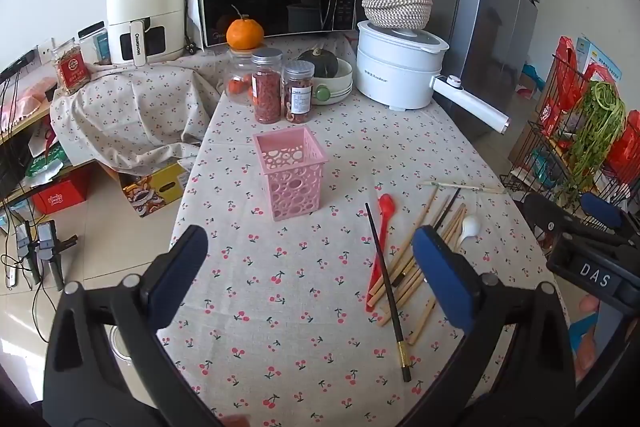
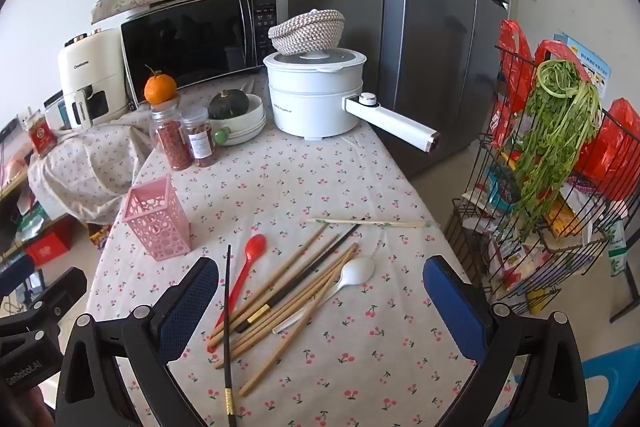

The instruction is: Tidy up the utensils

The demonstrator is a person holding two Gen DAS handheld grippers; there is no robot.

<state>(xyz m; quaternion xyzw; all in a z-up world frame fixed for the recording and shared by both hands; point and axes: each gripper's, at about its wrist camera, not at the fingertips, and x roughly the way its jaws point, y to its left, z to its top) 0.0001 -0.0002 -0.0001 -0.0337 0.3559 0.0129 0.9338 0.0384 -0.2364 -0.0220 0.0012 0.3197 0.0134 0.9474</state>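
A pink perforated holder [image 1: 291, 173] [image 2: 158, 219] stands empty on the cherry-print tablecloth [image 1: 288, 307]. To its right lies a loose pile: several wooden chopsticks [image 2: 288, 291] [image 1: 416, 247], a black chopstick [image 1: 388, 291] [image 2: 227, 331], another black chopstick [image 2: 312, 271], a red spoon [image 2: 248, 263] [image 1: 382, 227] and a white spoon [image 2: 352, 275] [image 1: 469, 227]. One pale chopstick [image 2: 368, 223] lies apart, further back. My left gripper [image 1: 312, 275] is open and empty above the cloth, left of the pile. My right gripper [image 2: 320, 303] is open and empty over the pile.
At the back stand two spice jars [image 1: 280, 91], a jar with an orange on top [image 1: 245, 33], a bowl with a squash [image 1: 328, 75], a white electric pot [image 1: 396, 67], a microwave [image 1: 276, 1] and an air fryer [image 1: 144, 15]. A wire rack with greens [image 2: 552, 163] stands right of the table.
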